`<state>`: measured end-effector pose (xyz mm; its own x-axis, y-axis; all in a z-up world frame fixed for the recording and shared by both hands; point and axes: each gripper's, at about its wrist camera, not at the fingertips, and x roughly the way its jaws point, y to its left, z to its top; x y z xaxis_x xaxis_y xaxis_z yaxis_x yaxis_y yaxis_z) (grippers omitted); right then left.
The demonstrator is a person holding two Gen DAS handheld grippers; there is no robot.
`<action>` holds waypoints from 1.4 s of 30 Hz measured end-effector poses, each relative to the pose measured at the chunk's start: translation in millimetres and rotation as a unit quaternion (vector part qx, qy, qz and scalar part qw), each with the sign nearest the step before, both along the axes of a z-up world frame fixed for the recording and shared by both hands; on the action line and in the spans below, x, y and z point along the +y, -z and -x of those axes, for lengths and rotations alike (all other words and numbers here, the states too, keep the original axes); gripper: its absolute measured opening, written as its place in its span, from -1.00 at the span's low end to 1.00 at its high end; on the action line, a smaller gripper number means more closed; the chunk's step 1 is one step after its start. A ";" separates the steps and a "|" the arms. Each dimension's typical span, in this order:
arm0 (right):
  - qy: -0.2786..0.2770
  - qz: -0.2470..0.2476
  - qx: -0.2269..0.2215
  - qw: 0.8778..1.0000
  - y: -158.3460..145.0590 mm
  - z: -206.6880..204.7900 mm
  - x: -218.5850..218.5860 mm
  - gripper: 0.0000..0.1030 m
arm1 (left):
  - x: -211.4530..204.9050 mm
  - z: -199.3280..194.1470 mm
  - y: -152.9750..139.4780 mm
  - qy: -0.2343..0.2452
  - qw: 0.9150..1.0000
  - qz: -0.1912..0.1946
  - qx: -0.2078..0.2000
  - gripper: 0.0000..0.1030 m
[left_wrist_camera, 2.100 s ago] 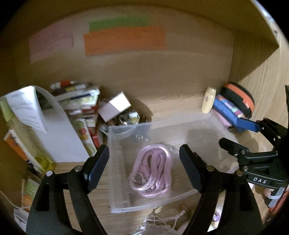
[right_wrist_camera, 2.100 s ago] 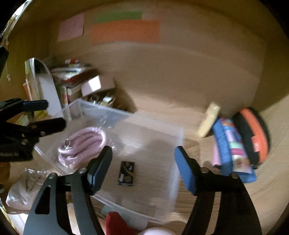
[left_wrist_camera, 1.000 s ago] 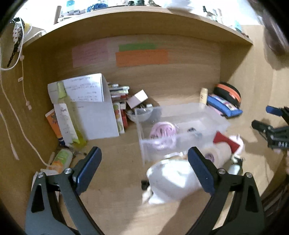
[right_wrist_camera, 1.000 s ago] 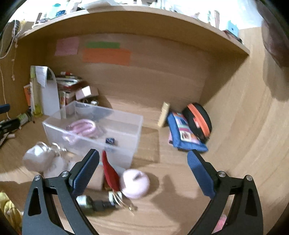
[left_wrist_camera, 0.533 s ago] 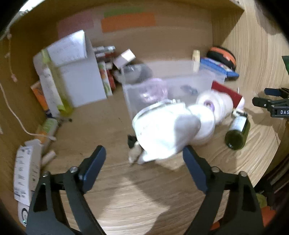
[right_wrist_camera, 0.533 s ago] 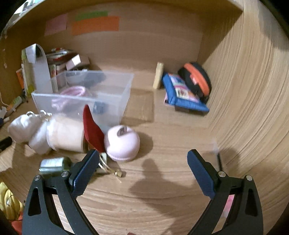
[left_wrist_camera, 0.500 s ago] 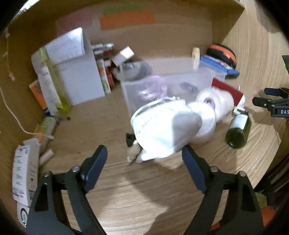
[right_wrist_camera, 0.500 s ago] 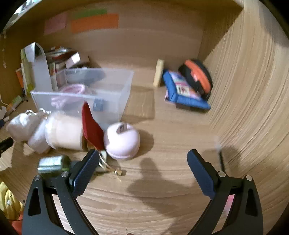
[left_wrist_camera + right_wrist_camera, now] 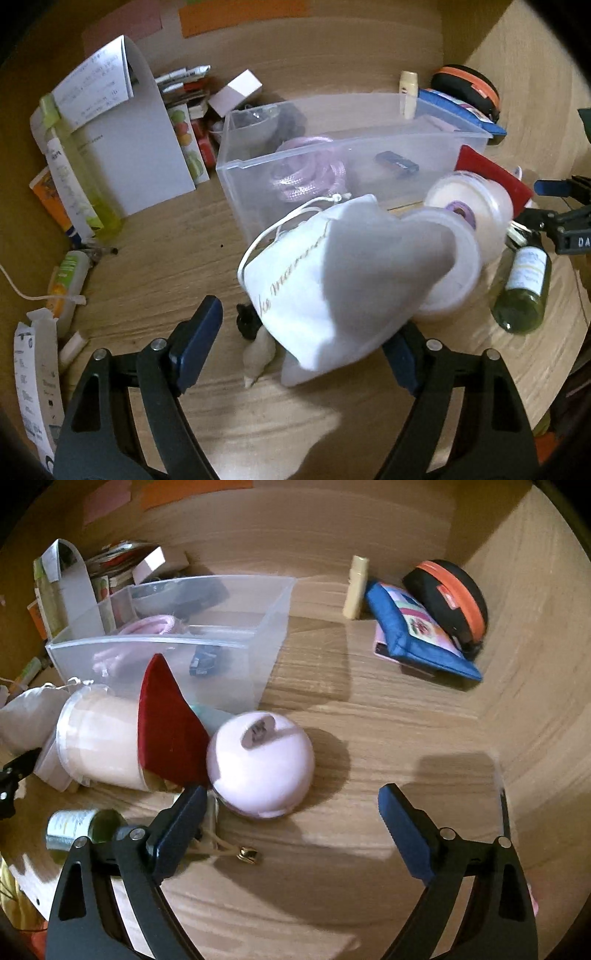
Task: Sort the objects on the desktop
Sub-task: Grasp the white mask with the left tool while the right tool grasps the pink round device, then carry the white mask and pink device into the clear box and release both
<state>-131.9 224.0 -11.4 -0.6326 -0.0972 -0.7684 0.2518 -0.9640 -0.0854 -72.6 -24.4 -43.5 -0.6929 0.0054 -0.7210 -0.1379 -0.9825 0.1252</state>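
A clear plastic bin (image 9: 332, 155) holds a pink rope (image 9: 306, 173) and a small dark item (image 9: 397, 162); it also shows in the right wrist view (image 9: 273, 620). A white drawstring pouch (image 9: 332, 280) lies just ahead of my open left gripper (image 9: 303, 343), between its fingers. Beside the pouch lie a clear tub (image 9: 476, 206), a red card (image 9: 491, 173) and a green bottle (image 9: 522, 288). My open right gripper (image 9: 291, 827) hovers over the desk, near a pink round case (image 9: 260, 764) at its left finger.
A white folder (image 9: 140, 140), tubes and boxes stand at the back left. A blue pouch (image 9: 417, 638), an orange-black case (image 9: 450, 598) and a cream bottle (image 9: 356, 587) sit at the back right. A small bell on a cord (image 9: 247, 854) lies near the right gripper.
Both grippers have moved down and closer to the desk objects. The white pouch now fills the space between the left fingers; the pink case is nearer the right gripper.
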 end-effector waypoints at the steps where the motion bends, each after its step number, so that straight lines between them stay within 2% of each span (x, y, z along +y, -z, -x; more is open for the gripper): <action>1: -0.004 -0.003 0.001 1.000 -0.3 1.3 -2.0 0.79 | -0.3 3.4 -1.1 -0.003 1.000 -0.001 -0.001 0.61; 7: -0.013 -0.001 -0.008 1.000 4.0 12.6 -5.1 0.79 | 1.4 17.5 -7.1 -0.009 1.000 -0.005 0.011 0.60; 10: -0.014 0.003 -0.015 1.000 6.7 17.5 -5.3 0.72 | -0.6 25.1 -6.6 -0.003 1.000 -0.023 0.008 0.34; 13: -0.018 0.010 -0.020 1.000 7.6 19.5 -3.9 0.30 | -3.4 27.2 -7.5 -0.001 0.999 -0.036 0.015 0.22; 15: -0.014 0.005 -0.023 1.000 9.1 21.1 -2.9 0.17 | -5.5 26.5 -9.0 0.003 0.999 -0.046 0.019 0.06; 23: 0.000 0.027 -0.017 0.999 3.5 14.9 7.7 0.17 | -11.4 21.3 -17.2 0.013 0.997 -0.074 0.028 -0.23; 31: 0.006 0.053 0.016 0.998 -28.4 7.2 14.0 0.17 | -31.2 24.3 -34.7 0.015 0.989 -0.148 0.010 -0.36; 42: -0.016 0.063 0.052 0.997 -57.2 0.7 -1.2 0.17 | -43.3 16.8 -50.3 0.017 0.986 -0.165 0.008 -0.49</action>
